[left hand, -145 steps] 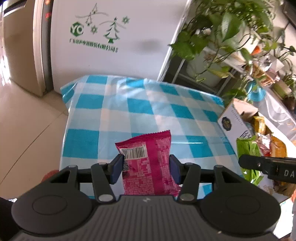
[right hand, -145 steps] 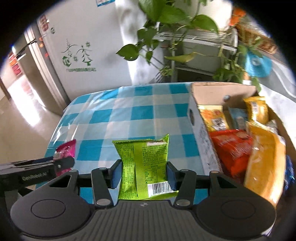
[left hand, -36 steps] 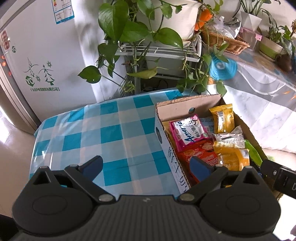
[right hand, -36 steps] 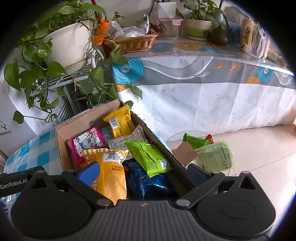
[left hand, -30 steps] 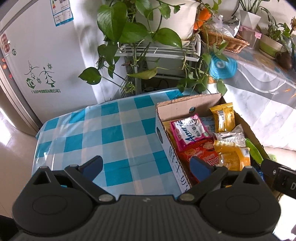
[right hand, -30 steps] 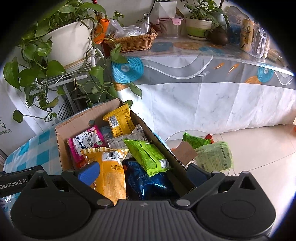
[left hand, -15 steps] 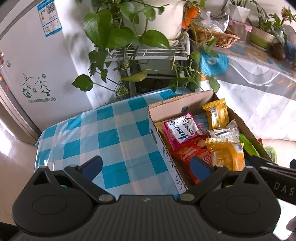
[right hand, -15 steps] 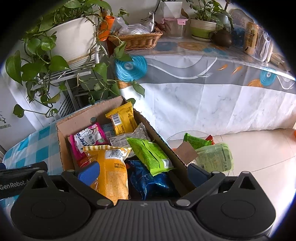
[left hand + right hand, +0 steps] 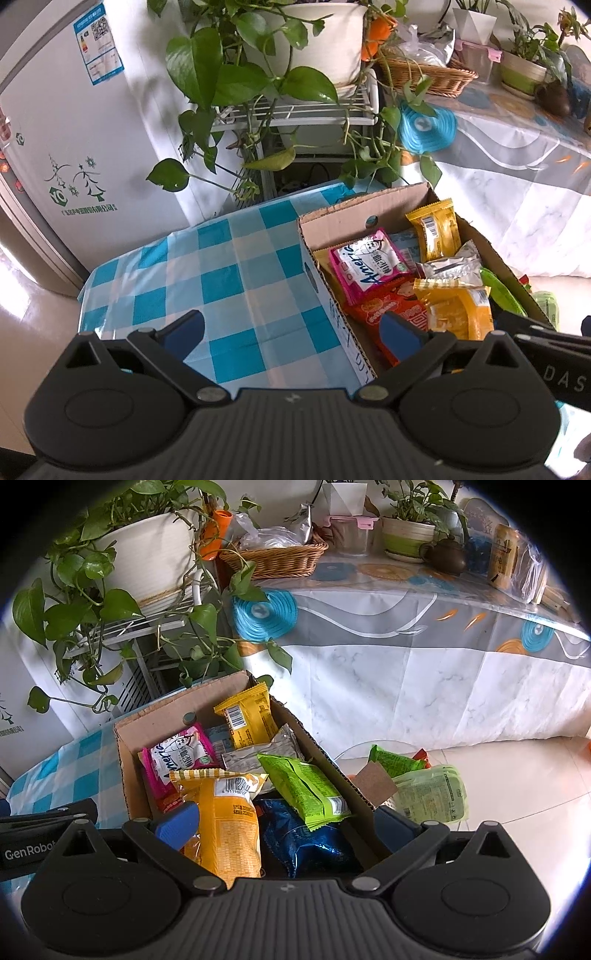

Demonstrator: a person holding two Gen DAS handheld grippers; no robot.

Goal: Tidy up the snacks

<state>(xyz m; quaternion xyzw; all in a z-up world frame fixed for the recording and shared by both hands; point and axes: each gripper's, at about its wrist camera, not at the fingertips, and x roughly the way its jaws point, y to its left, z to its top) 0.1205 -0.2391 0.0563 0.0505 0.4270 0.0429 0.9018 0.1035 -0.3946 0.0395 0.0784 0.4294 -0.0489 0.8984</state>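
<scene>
A cardboard box (image 9: 347,218) (image 9: 155,716) on the blue checked tablecloth (image 9: 236,273) holds several snack packs. A pink pack (image 9: 365,267) (image 9: 177,758) lies at its back left, with a green pack (image 9: 306,786), a small yellow pack (image 9: 245,716), a big orange-yellow pack (image 9: 225,816) and a dark blue pack (image 9: 306,838) around it. My left gripper (image 9: 291,328) is open and empty over the box's left wall. My right gripper (image 9: 284,819) hangs open and empty above the box's near end.
Potted trailing plants on a white wire rack (image 9: 295,110) stand behind the table. A white appliance (image 9: 70,110) is at the left. A covered side table (image 9: 424,602) carries a basket and pots. More snack packs (image 9: 428,794) lie on the floor right of the box.
4.8 s ago each gripper was shut on a pack, pink left and green right; both packs now lie in the box. Over the last second both open grippers drifted only slightly.
</scene>
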